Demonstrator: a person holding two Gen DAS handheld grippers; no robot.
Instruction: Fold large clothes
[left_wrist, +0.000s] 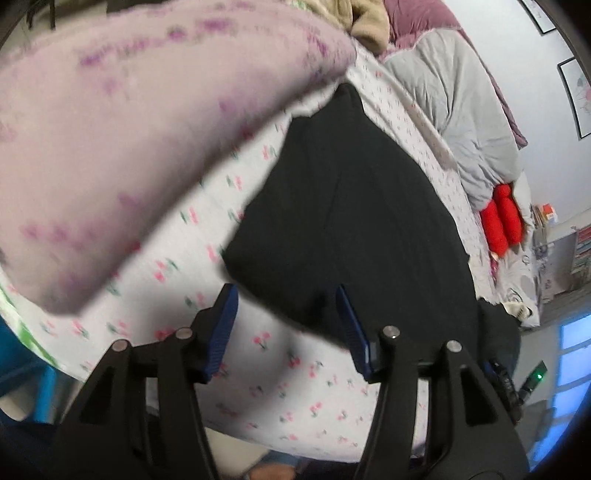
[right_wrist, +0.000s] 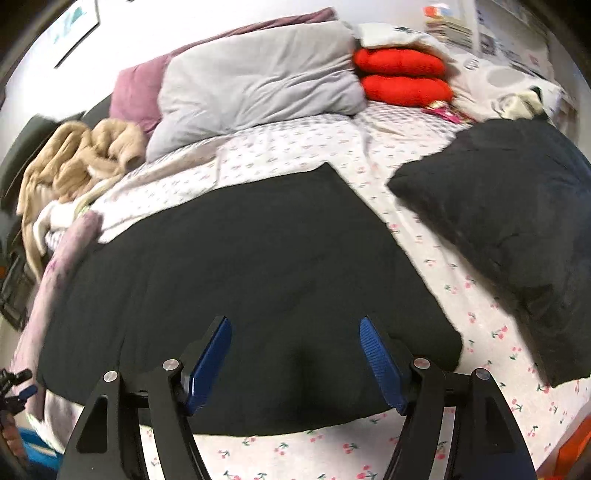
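A large black garment (right_wrist: 236, 280) lies spread flat on the cherry-print bed sheet (right_wrist: 480, 332). It also shows in the left wrist view (left_wrist: 351, 206). My right gripper (right_wrist: 295, 325) is open and empty, just above the garment's near edge. My left gripper (left_wrist: 286, 291) is open and empty over the garment's near corner. A pale pink garment (left_wrist: 140, 147) lies close to the left camera, blurred; it shows at the black garment's left edge in the right wrist view (right_wrist: 62, 266).
A black cushion-like bundle (right_wrist: 517, 236) lies to the right on the bed. A grey duvet (right_wrist: 258, 81), red pillows (right_wrist: 402, 77) and a beige garment (right_wrist: 74, 158) sit at the far side. The bed's near edge runs below both grippers.
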